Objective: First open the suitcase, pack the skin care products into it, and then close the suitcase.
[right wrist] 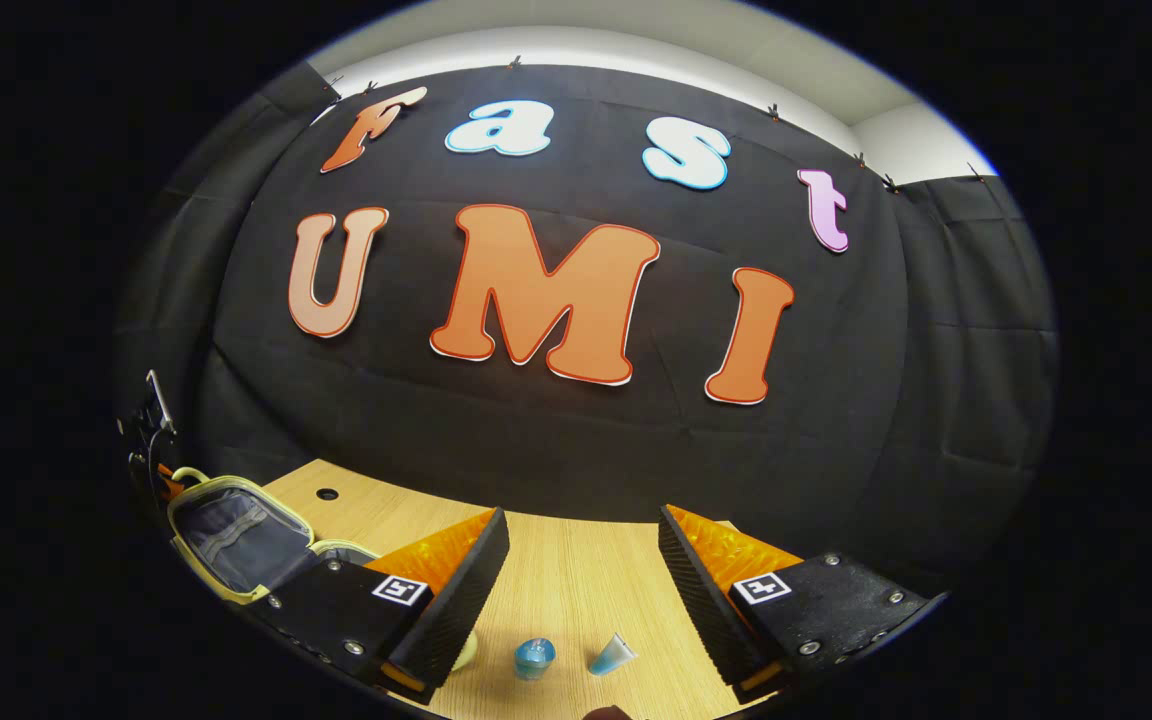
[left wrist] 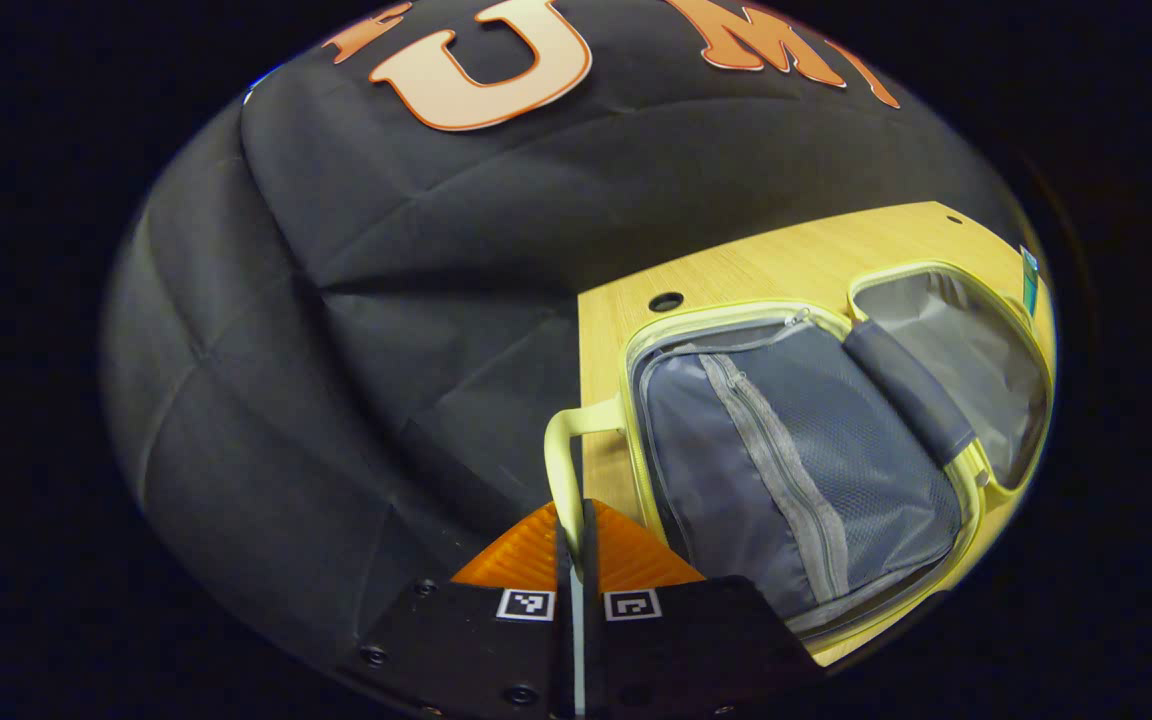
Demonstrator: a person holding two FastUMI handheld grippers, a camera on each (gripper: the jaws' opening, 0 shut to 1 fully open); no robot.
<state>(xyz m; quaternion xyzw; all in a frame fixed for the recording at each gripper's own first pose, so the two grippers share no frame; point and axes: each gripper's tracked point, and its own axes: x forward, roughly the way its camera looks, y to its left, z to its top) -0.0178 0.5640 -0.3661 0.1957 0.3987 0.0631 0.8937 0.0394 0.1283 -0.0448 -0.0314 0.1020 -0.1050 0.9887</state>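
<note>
We have the suitcase [left wrist: 816, 440] lying open on the table [left wrist: 736, 265], left gripper [left wrist: 576, 545] pinching its handle [left wrist: 566, 470]; right gripper [right wrist: 581, 590] gapes empty above unpacked bottles [right wrist: 534, 657] beside the suitcase

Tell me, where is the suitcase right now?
The suitcase lies open on the wooden table, right of centre in the left gripper view, its handle pinched by the left gripper. The right gripper view shows it far left.
</note>
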